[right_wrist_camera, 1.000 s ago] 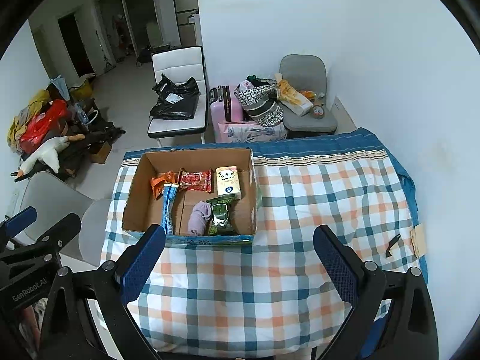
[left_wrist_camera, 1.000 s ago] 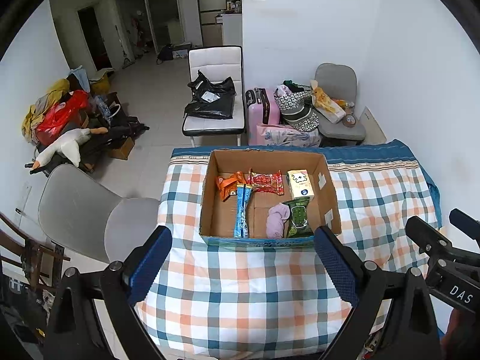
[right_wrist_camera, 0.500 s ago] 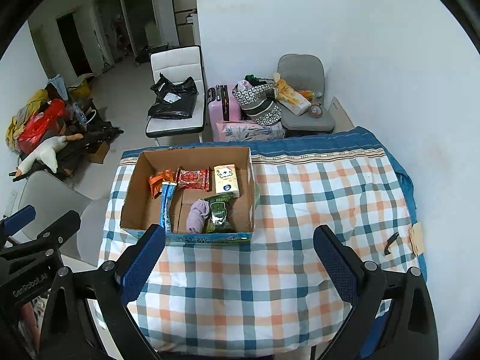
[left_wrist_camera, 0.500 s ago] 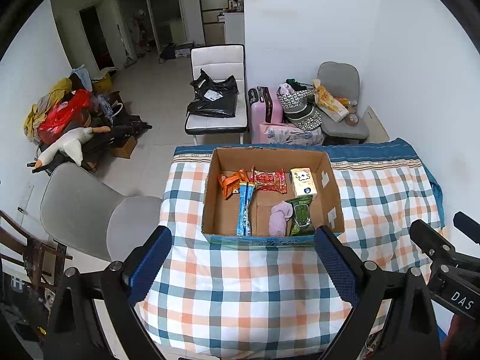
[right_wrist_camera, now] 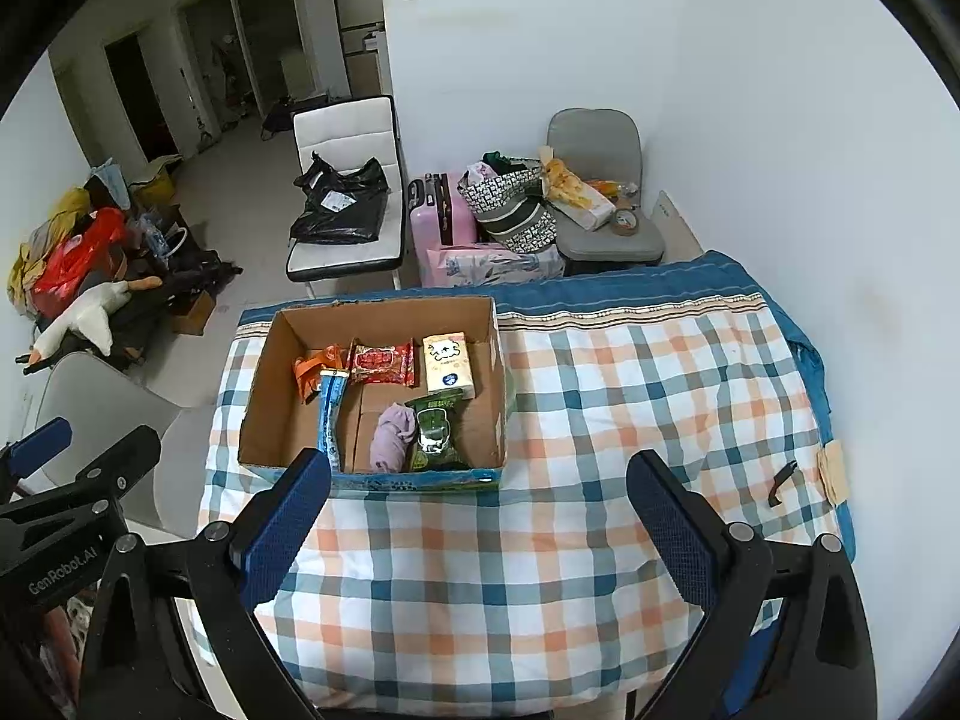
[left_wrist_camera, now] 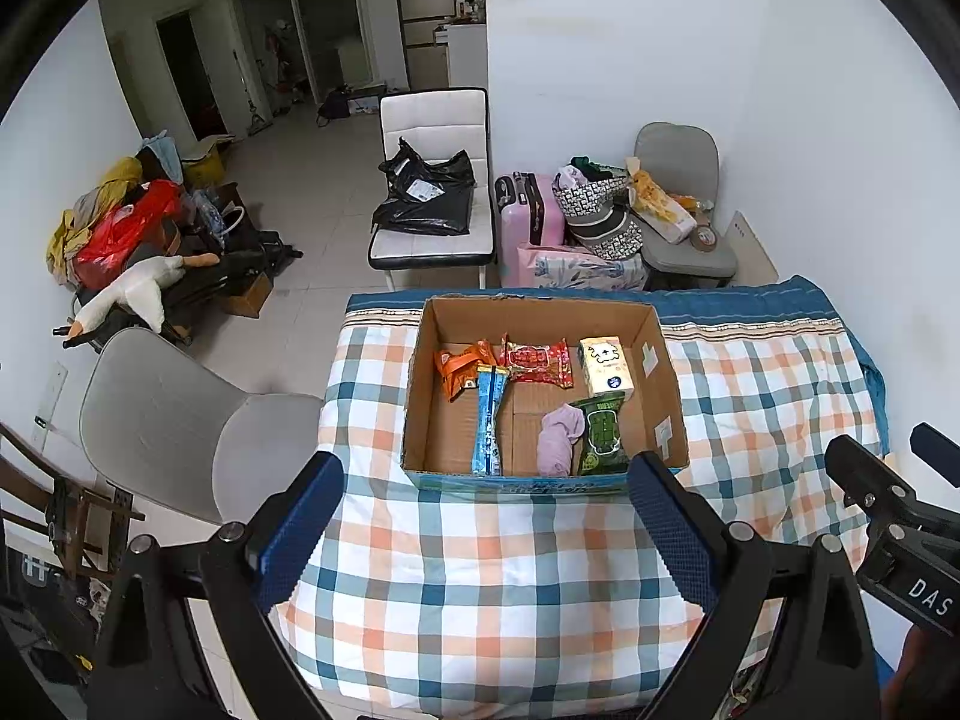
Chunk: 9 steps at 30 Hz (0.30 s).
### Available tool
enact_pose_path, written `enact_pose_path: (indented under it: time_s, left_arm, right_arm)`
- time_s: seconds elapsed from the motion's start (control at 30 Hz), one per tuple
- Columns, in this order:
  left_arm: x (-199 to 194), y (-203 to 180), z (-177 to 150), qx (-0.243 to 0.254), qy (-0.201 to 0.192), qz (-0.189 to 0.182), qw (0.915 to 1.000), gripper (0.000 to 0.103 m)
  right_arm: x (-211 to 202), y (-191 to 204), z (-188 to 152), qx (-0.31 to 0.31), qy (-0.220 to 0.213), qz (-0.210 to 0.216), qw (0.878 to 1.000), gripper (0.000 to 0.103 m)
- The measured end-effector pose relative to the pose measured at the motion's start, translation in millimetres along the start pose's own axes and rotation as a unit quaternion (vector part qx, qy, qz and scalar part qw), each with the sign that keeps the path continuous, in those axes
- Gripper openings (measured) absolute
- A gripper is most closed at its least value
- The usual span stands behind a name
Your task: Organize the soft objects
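An open cardboard box (left_wrist_camera: pixel 663 396) (right_wrist_camera: pixel 264 396) stands on a table covered with a checked cloth (left_wrist_camera: pixel 480 570) (right_wrist_camera: pixel 600 420). In it lie a purple rolled cloth (left_wrist_camera: pixel 561 438) (right_wrist_camera: pixel 393 435), a green packet (left_wrist_camera: pixel 603 432) (right_wrist_camera: pixel 438 429), a blue packet (left_wrist_camera: pixel 489 414), an orange packet (left_wrist_camera: pixel 459 363), a red packet (left_wrist_camera: pixel 537 360) and a pale tissue pack (left_wrist_camera: pixel 607 363) (right_wrist_camera: pixel 447 363). My left gripper (left_wrist_camera: pixel 486 516) is open and empty, held back above the table's near side. My right gripper (right_wrist_camera: pixel 480 516) is open and empty, to the right of the left one.
A grey chair (left_wrist_camera: pixel 168 432) stands left of the table. A white chair with black bags (left_wrist_camera: pixel 429 204), a pink suitcase (left_wrist_camera: pixel 531 222) and a loaded grey chair (left_wrist_camera: pixel 678 216) stand behind it. A small black clip (right_wrist_camera: pixel 783 480) lies on the cloth's right side. The wall is close on the right.
Both grippers have drawn slightly back and up from the table, so the box sits a little lower and farther in both views. Both stay open and empty.
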<state>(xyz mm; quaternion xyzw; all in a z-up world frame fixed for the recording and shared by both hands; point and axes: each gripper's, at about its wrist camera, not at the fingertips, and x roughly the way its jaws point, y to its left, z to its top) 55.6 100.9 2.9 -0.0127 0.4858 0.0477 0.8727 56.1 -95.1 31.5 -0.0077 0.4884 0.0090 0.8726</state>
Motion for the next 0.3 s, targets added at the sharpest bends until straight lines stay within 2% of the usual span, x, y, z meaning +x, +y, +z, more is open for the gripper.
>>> enact_pose_path:
  time_s: [0.3]
  left_arm:
    - [-0.1,0.6,1.0,0.002,0.0,-0.002,1.0,0.097]
  right_arm:
    - [0.4,-0.2,0.2,0.001,0.001,0.001,1.0,0.101]
